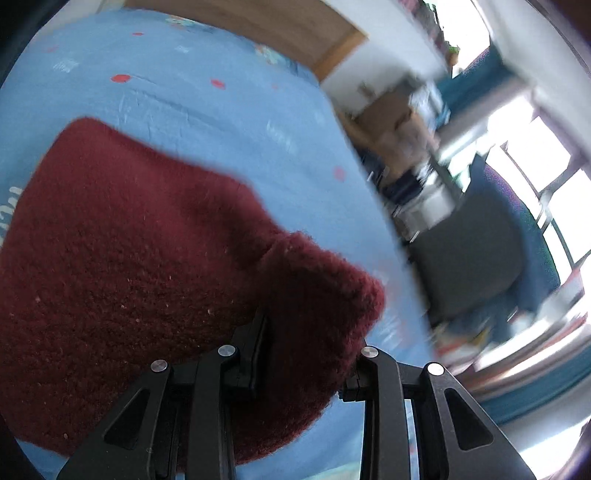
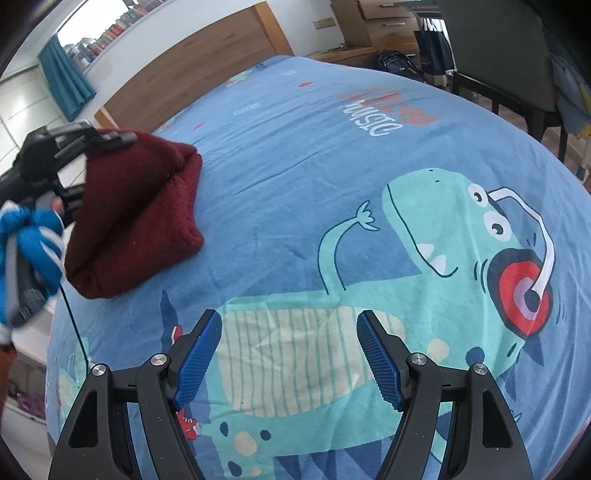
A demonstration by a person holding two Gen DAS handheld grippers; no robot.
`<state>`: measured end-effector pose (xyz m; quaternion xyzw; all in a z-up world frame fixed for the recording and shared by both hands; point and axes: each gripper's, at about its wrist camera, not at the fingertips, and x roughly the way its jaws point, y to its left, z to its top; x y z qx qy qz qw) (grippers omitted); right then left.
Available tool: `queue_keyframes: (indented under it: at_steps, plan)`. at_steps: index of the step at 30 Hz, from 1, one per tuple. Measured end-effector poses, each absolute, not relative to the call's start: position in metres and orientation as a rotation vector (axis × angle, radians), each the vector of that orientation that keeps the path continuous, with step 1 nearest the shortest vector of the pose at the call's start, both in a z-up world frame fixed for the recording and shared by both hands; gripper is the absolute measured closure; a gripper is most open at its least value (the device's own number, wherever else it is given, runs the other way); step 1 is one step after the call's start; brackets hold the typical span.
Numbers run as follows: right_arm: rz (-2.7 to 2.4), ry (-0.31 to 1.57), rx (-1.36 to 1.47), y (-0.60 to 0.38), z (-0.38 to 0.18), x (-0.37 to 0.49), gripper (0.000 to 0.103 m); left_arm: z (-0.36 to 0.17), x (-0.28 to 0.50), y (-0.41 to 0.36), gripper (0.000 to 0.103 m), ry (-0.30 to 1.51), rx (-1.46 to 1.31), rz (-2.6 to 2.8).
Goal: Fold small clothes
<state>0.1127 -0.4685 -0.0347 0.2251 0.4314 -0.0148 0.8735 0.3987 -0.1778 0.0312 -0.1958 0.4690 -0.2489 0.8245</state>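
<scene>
Left wrist: left gripper [image 1: 306, 354] is clamping a fold of the maroon knit [image 1: 140, 258], fabric bunching between the jaws and draping over the right finger. The rest of the knit is spreading out to the left on the blue bedsheet [image 1: 221, 122]. Background right of the bed edge is motion-blurred; headboard [image 1: 258, 26] is showing at top.

Right wrist: right gripper [image 2: 288, 354] is hovering wide open and holding nothing, blue pads [image 2: 199, 358] well apart over the dinosaur print [image 2: 424, 258] on the bedsheet [image 2: 295, 147]. The knit [image 2: 136, 218] is sitting near the sheet's left edge, its top corner lifted in the left gripper [image 2: 110, 138], lower part resting on the sheet. Headboard [image 2: 199, 62] is behind; a dark chair [image 2: 498, 55] is standing at top right.
</scene>
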Motion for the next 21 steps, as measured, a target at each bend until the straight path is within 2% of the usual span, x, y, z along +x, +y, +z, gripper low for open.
queue_keyframes:
  at_steps: [6, 8, 10, 21]
  plan:
    - [-0.037, 0.908, 0.474, -0.471, -0.038, 0.11, 0.026, 0.01, 0.38, -0.194, 0.075, 1.003, -0.294, -0.521]
    - [-0.038, 0.909, 0.476, -0.471, -0.038, 0.11, 0.026, 0.011, 0.378, -0.198, 0.065, 1.013, -0.281, -0.531]
    - [-0.038, 0.906, 0.48, -0.472, -0.039, 0.109, 0.026, 0.013, 0.375, -0.202, 0.048, 1.021, -0.308, -0.565]
    - [-0.048, 0.912, 0.452, -0.47, -0.034, 0.11, 0.026, 0.025, 0.372, -0.218, 0.044, 1.076, -0.324, -0.678]
